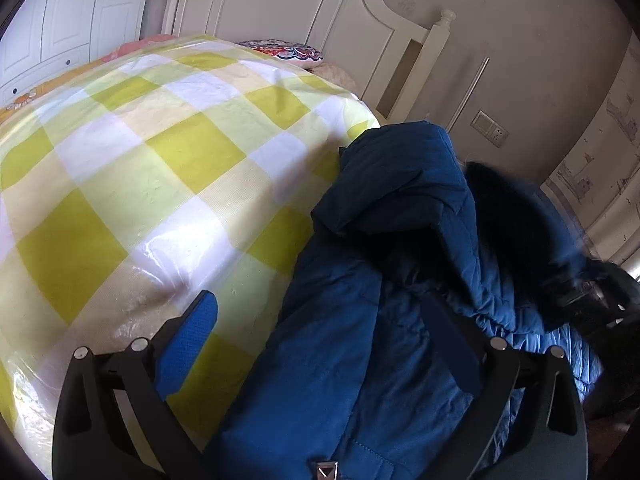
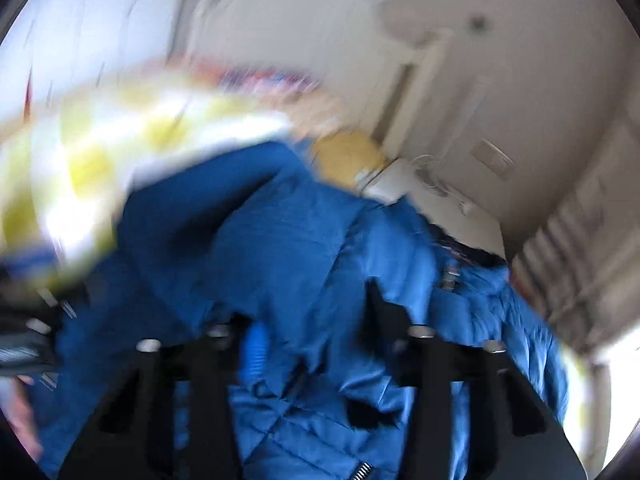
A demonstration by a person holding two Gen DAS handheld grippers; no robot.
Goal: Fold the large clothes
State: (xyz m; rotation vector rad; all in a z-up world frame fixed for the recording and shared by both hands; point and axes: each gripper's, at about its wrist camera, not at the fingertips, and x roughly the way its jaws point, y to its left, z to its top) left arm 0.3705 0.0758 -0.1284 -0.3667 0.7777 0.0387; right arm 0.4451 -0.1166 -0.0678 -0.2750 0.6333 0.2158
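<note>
A blue padded jacket point(image 1: 392, 184) with a dark fur hood trim point(image 1: 516, 216) lies bunched at the right side of a bed. My left gripper point(image 1: 320, 340) stands open and wide at the jacket's near part. Its left finger with the blue pad point(image 1: 188, 344) is over the bed sheet, and its right finger point(image 1: 452, 344) rests on the jacket. The right wrist view is blurred. There my right gripper point(image 2: 316, 336) is shut on a fold of the jacket point(image 2: 280, 220), and fabric fills the gap between its fingers.
The bed carries a yellow and white checked sheet point(image 1: 140, 168) under clear plastic. A white headboard point(image 1: 288, 4) and a patterned pillow point(image 1: 284, 50) are at the far end, with white wardrobe doors point(image 1: 60, 20) at the left. A hand point(image 2: 20, 412) shows at the lower left.
</note>
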